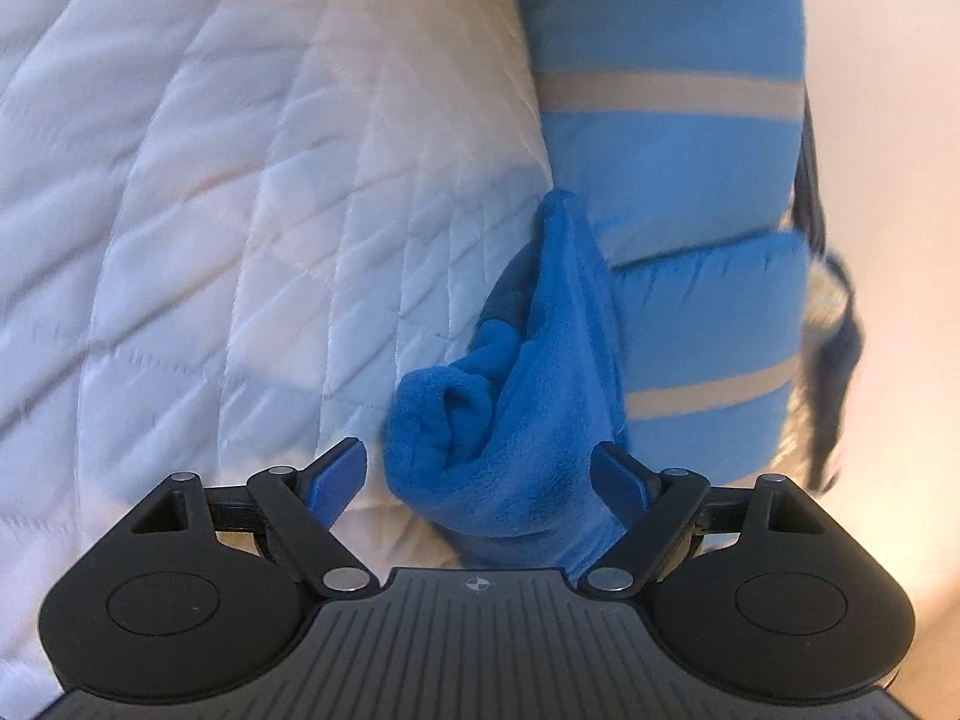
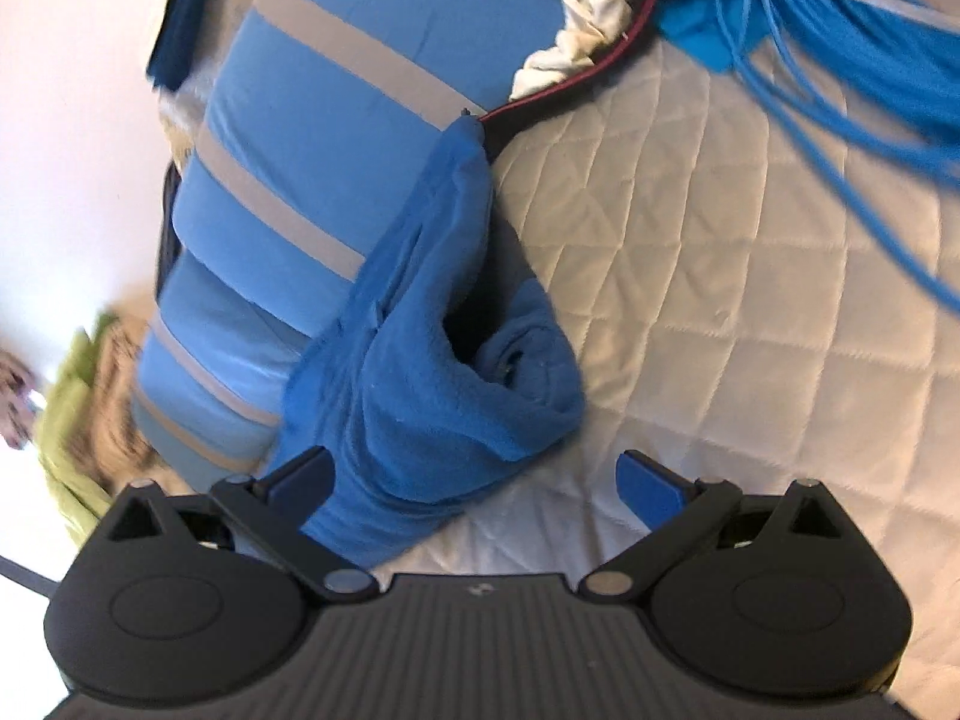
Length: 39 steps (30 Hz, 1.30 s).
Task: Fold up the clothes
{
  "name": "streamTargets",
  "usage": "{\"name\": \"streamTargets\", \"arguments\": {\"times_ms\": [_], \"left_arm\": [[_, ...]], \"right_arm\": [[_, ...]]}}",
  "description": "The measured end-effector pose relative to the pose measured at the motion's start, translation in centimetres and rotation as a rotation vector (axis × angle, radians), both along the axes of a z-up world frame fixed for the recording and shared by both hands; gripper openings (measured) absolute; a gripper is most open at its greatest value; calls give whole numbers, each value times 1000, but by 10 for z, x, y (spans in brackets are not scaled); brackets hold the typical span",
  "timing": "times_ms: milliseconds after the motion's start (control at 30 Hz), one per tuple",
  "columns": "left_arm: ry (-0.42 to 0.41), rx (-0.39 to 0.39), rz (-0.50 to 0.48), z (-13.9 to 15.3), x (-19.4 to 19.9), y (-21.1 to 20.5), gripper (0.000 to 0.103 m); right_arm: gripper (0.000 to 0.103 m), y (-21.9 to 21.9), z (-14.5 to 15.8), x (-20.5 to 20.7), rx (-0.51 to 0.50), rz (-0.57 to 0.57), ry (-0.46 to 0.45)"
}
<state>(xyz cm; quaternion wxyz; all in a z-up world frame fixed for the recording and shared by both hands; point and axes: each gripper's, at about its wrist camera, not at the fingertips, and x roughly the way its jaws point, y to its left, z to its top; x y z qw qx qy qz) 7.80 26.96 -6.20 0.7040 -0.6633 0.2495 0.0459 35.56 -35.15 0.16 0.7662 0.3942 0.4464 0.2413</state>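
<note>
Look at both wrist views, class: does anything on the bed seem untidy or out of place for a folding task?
Yes. The blue fleece garment lies bunched and rumpled on the white quilt, against the light blue striped pillows, not flat. Both grippers, left and right, are open around it.

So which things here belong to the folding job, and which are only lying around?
For the job:
- crumpled dark-blue fleece garment
- left gripper, open
- right gripper, open

Lying about:
- light-blue cushions with grey stripes
- white quilted bedcover
- bright-blue cords
- crumpled white cloth
</note>
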Motion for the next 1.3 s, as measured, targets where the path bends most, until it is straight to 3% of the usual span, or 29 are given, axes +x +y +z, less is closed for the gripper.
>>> {"name": "streamTargets", "arguments": {"times_ms": [167, 367, 400, 433, 467, 533, 600, 667, 833, 933, 1000, 1067, 1133, 1167, 1300], "left_arm": [[-41, -48, 4, -7, 4, -10, 82], [-15, -22, 8, -4, 25, -14, 78], [6, -3, 9, -2, 28, -12, 72], [38, 19, 4, 1, 32, -10, 55], [71, 37, -11, 5, 37, -6, 49], [100, 74, -49, 15, 45, 1, 39], [117, 123, -90, 26, 52, 5, 34], [139, 166, -123, 34, 59, 7, 32], [178, 126, -134, 33, 61, 12, 37], [189, 120, -96, 31, 48, 19, 47], [174, 119, -60, 31, 38, 27, 50], [169, 100, -23, 28, 26, 35, 64], [176, 98, -7, 26, 16, 42, 75], [177, 99, -19, 24, 15, 44, 77], [141, 80, -100, 15, 22, 45, 81]], "right_arm": [[103, 2, -17, 6, 112, -63, 36], [103, 21, -24, 15, 135, -118, 16], [103, 24, -24, 17, 133, -133, 14], [103, 26, -23, 20, 121, -149, 13], [103, 27, -23, 22, 106, -165, 15], [91, 27, -22, 26, 77, -197, 15], [59, 23, -20, 29, 38, -231, 26], [39, 17, -18, 31, 14, -255, 37], [32, 9, -11, 33, -15, -232, 9], [39, 5, -6, 34, -40, -209, 3], [76, -4, -2, 31, -64, -218, 0], [92, -14, 1, 29, -69, -217, -10], [96, -21, 1, 27, -47, -198, -13], [101, -23, -1, 27, -39, -185, -8], [103, -21, -14, 33, 9, -93, 34]]}}
